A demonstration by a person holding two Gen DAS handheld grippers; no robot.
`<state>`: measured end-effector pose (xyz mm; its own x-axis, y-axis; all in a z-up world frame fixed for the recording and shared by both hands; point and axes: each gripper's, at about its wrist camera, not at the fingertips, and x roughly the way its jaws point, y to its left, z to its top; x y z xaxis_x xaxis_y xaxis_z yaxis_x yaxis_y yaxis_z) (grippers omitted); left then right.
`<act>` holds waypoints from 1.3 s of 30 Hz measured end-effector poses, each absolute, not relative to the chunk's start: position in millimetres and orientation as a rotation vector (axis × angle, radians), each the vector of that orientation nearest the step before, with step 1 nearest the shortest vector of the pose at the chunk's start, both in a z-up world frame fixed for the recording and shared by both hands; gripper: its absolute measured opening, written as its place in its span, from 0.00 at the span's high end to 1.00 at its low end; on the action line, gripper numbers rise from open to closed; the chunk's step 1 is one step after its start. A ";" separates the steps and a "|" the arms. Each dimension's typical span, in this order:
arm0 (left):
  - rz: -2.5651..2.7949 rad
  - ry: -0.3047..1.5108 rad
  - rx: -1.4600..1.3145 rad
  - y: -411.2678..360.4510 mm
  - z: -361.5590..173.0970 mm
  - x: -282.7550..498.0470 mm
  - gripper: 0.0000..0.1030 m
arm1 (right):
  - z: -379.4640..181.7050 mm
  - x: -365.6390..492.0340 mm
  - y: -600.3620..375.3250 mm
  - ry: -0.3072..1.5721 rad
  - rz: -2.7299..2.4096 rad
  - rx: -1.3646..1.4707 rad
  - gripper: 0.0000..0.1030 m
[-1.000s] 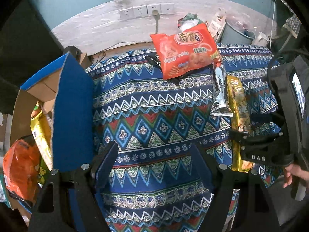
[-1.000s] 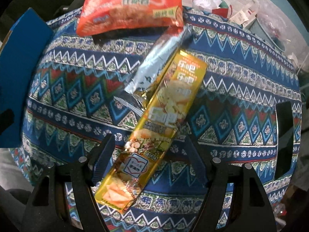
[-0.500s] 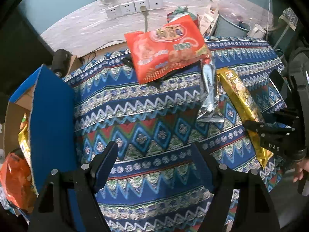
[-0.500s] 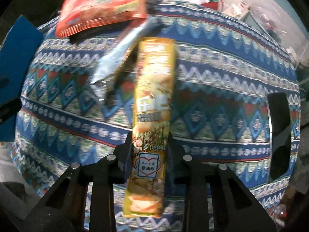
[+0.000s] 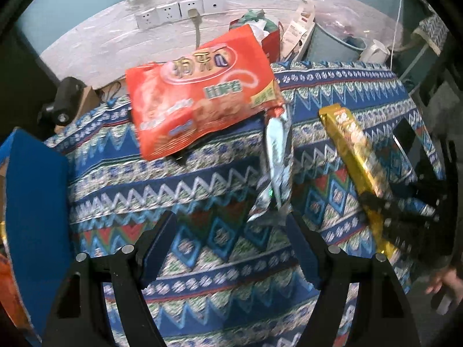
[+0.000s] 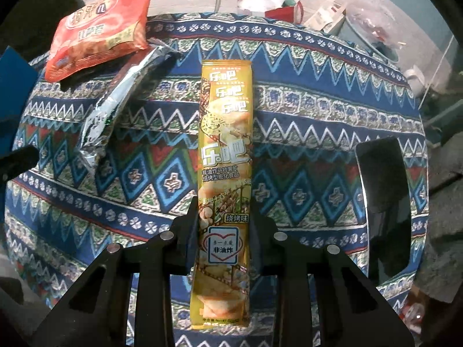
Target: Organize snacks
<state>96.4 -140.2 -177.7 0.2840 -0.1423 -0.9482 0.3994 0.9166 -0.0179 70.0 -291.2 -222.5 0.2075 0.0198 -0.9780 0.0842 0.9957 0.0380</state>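
Clamping yellow snack pack point(image 6: 224, 156), right gripper point(image 6: 224, 217), patterned tablecloth point(image 6: 318, 133)

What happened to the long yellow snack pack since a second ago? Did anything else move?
The right gripper shut on the long yellow snack pack, which had lain slanted against the silver foil packet, and swung it straight, clear of the packet. The left gripper stayed open and empty. The red-orange snack bag, the silver packet and the patterned blue tablecloth stayed put.
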 end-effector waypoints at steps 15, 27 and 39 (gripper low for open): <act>-0.383 1.240 0.215 -194.5 -201.9 130.9 0.23 | -207.8 104.8 -340.2 1.301 -0.030 0.234 0.44; -0.391 1.245 0.238 -205.1 -229.1 143.5 0.36 | -220.0 122.9 -336.7 1.307 -0.049 0.213 0.44; -0.413 1.241 0.322 -203.6 -227.5 117.4 0.74 | -237.8 110.2 -323.0 1.321 -0.070 0.126 0.64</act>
<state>117.4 -203.6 -227.5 0.2666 -0.1271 -0.9554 0.4701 0.8825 0.0138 110.2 -323.0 -237.8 0.2464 0.0206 -0.9689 0.1228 0.9911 0.0522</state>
